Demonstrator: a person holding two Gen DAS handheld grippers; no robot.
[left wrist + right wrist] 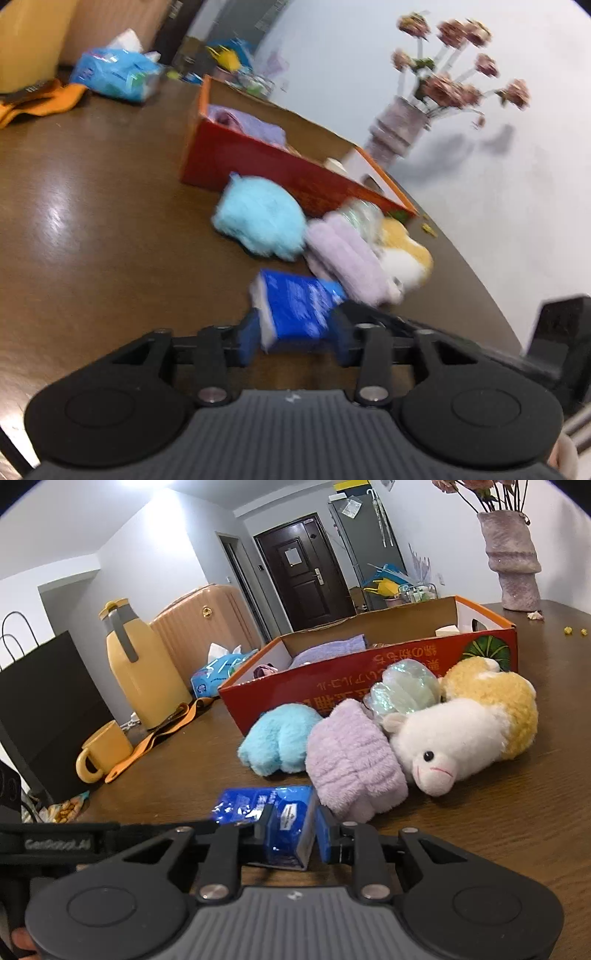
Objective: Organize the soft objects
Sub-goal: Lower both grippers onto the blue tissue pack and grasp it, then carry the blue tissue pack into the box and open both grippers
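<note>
Glossy brown table [517, 812], dark door [301, 570] behind, both tools gripping blue tissue pack [284, 823]

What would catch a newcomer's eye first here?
Probably the blue plastic tissue pack at the front of the brown wooden table, gripped from both ends by the left gripper and the right gripper. Behind it lies a heap of plush toys, the white and yellow lamb foremost, against the open red cardboard box.
</note>
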